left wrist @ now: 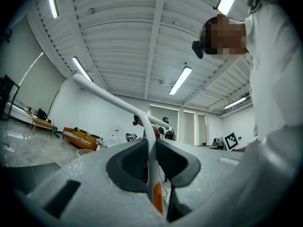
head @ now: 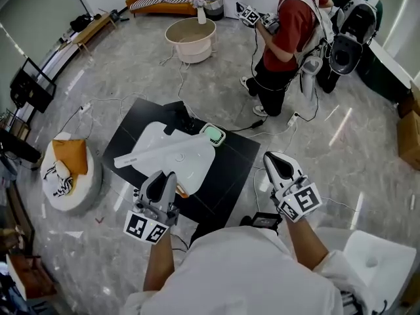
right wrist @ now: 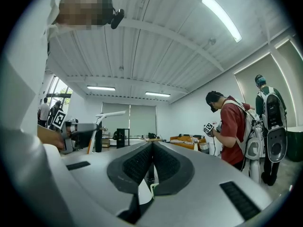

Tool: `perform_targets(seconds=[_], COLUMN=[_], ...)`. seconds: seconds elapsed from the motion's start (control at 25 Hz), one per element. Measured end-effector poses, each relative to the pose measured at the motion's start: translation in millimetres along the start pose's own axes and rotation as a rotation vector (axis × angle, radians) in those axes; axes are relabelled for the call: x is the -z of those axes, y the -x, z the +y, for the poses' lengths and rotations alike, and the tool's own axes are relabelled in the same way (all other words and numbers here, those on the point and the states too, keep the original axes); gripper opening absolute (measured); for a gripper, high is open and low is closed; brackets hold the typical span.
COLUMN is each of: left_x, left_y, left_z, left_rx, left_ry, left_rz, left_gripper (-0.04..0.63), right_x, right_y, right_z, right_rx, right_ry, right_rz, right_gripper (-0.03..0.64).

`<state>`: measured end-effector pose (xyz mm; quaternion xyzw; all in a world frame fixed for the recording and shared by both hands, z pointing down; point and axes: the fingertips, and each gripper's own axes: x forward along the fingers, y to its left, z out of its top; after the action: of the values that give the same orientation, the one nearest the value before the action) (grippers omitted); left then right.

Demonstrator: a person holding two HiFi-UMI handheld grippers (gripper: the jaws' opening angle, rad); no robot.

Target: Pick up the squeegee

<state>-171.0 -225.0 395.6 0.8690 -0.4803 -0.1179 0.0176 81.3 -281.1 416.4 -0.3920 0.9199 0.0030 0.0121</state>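
Note:
The squeegee (head: 161, 151) has a long white blade bar and a white handle with an orange section. In the head view its bar hangs over a white tray (head: 197, 166) on a black mat (head: 226, 182). My left gripper (head: 163, 176) is shut on the handle. In the left gripper view the handle runs up between the pads and the squeegee bar (left wrist: 113, 98) slants to the upper left, above my left gripper (left wrist: 150, 151). My right gripper (head: 275, 157) hovers over the floor right of the mat, shut with nothing in it; the pads of my right gripper (right wrist: 151, 162) meet. The right gripper view shows the squeegee (right wrist: 111, 113) at the left.
A small green-rimmed object (head: 212, 134) lies at the tray's far corner. Cables trail across the marble floor. A person in a red shirt (head: 289, 25) stands beyond the mat, another person (head: 354, 18) beside. A round tub (head: 190, 38), a round cushion (head: 69, 169) and a white box (head: 374, 261) stand around.

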Motion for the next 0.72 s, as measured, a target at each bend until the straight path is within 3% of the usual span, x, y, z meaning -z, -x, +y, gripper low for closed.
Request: perform_targets(seconds=[0.72], left_x=[17.1], left_y=[-5.3], left_z=[-2.1], left_rx=[0.002], left_ry=[0.046], left_rz=[0.045], left_gripper=[0.068], right_x=[12.8], right_y=[-4.4], right_z=[-1.9], right_rx=[-0.034], right_ry=[-0.026], right_rz=[0.019], right_gripper=[0.013])
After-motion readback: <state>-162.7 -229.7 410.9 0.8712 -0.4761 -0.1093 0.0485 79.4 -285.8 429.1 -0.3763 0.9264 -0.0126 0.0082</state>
